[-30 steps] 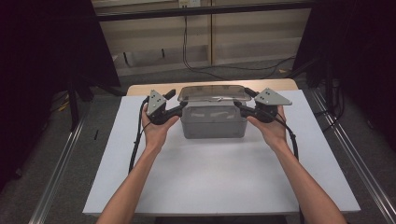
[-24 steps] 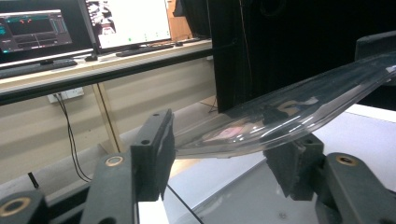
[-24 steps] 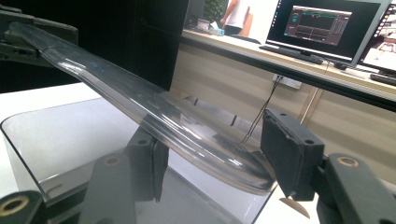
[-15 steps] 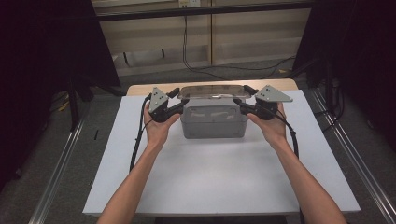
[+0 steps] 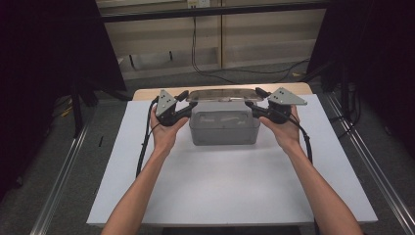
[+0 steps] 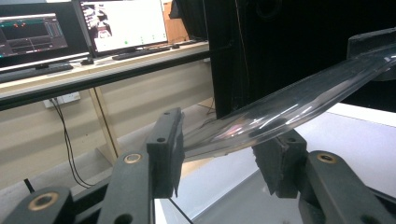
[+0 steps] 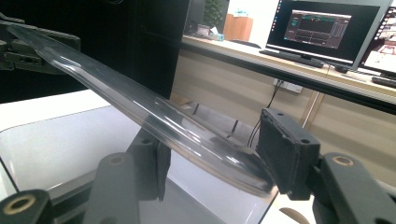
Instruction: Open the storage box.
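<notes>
Clear plastic lid (image 5: 222,95), thin and glossy, held level just above the grey bin (image 5: 223,126) on the white table (image 5: 230,181). Left gripper (image 5: 188,104) and right gripper (image 5: 250,104) each clamp one end. Monitors (image 7: 327,28) on a desk behind.

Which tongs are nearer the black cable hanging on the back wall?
Left. Left tongs are almost directly in front of the black cable; right tongs are off to its right.
</notes>
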Action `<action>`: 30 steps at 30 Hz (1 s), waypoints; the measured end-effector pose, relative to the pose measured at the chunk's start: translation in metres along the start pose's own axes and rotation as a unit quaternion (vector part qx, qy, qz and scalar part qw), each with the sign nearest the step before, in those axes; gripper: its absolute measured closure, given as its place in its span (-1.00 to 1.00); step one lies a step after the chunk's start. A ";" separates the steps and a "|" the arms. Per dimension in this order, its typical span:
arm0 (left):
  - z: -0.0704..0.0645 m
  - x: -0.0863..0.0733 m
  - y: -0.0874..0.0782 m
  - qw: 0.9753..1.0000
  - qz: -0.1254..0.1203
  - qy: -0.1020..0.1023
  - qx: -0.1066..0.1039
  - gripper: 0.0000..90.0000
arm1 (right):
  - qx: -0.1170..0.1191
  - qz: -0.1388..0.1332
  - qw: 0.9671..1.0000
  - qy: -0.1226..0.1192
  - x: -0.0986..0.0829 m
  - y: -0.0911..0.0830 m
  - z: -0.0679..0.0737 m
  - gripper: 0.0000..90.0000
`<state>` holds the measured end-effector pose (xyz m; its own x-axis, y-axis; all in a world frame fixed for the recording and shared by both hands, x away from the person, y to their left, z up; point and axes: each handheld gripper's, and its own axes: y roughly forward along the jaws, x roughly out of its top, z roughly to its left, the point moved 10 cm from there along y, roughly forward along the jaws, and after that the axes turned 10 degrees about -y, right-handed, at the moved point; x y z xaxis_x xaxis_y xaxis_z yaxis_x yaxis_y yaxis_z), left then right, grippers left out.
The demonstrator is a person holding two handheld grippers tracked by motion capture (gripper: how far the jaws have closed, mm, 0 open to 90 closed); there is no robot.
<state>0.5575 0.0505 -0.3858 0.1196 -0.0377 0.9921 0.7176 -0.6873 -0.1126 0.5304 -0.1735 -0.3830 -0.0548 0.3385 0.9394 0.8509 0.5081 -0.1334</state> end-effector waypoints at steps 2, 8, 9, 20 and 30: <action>0.001 0.001 0.001 1.000 0.000 -0.001 0.001 0.21 | -0.002 0.000 1.000 0.000 -0.001 0.001 -0.002 -0.01; 0.003 0.002 0.003 1.000 0.001 -0.016 -0.001 0.21 | -0.004 0.003 1.000 0.006 -0.001 0.003 -0.007 -0.02; 0.003 0.003 0.003 1.000 0.001 -0.017 -0.001 0.21 | -0.002 0.004 1.000 0.007 0.000 0.003 -0.007 -0.01; 0.009 0.001 0.008 1.000 0.006 -0.012 0.006 0.27 | -0.003 -0.001 1.000 0.010 -0.001 0.011 -0.010 0.05; 0.014 0.000 0.014 1.000 0.005 -0.012 0.013 0.31 | -0.006 -0.001 1.000 0.014 -0.004 0.015 -0.015 0.09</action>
<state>0.5769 0.0507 -0.3877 0.1433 -0.0260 0.9893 0.7336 -0.6682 -0.1239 0.5518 -0.1791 -0.3838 -0.0416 0.3156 0.9480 0.8566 0.4996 -0.1287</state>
